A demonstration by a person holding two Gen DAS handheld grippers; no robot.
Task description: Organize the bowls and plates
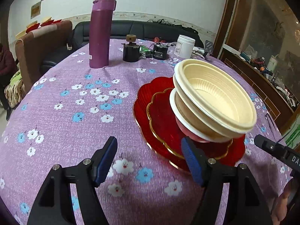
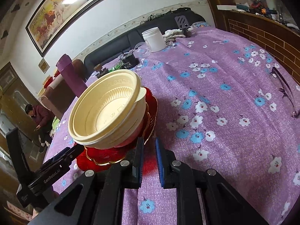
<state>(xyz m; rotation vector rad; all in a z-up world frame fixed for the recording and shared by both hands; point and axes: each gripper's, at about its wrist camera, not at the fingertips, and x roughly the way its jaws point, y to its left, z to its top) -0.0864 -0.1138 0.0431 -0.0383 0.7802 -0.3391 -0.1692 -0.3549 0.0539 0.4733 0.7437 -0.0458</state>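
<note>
left wrist: left tool (image 1: 150, 161) spread, nothing pinched | cream bowls (image 1: 215, 97) stacked on red plates (image 1: 161, 116), mid worktop (image 1: 65, 112) | purple flask (image 1: 100, 33), white jar (image 1: 184, 46) behind || right wrist: right tool (image 2: 149, 161) nearly pressed together, empty, beside the plates | glasses (image 2: 283, 90) far right

We see a white wall (image 2: 131, 3) behind the surface (image 2: 215, 86), which wears a purple flowered cloth. On that wall hangs a framed painting (image 2: 61, 9), catching glare. Below the wall, along the surface's far edge, stands a dark sofa (image 1: 135, 29). A brown chair (image 1: 43, 43) sits left of the sofa, and a cluttered wooden cabinet (image 1: 262, 86) right.
</note>
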